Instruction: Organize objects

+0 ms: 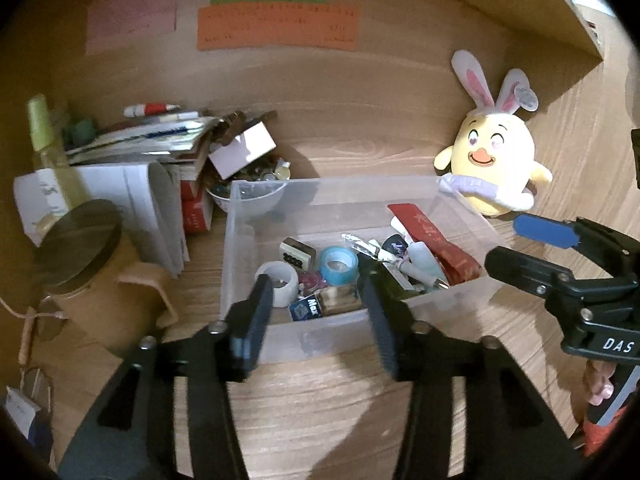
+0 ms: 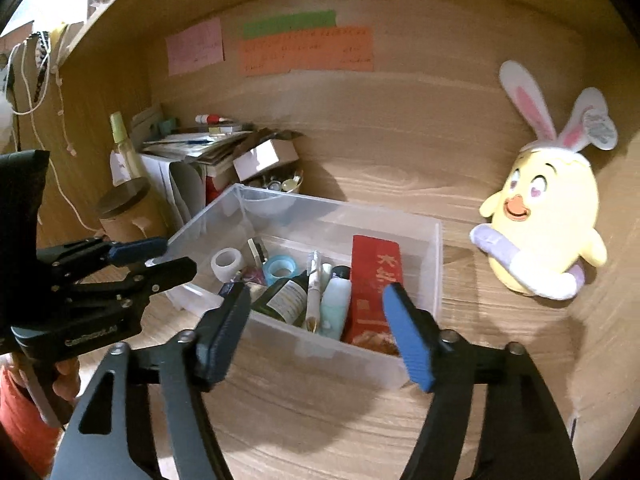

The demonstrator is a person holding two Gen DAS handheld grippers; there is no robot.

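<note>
A clear plastic box stands on the wooden desk. It holds a white tape roll, a blue tape roll, a red packet, a dark bottle, pens and small tubes. My left gripper is open and empty just in front of the box's near wall. My right gripper is open and empty at the box's near right side.
A yellow chick plush with rabbit ears leans at the right. A stack of papers and books, a bowl of small items, a spray bottle and a lidded jar crowd the left. Coloured notes hang on the back wall.
</note>
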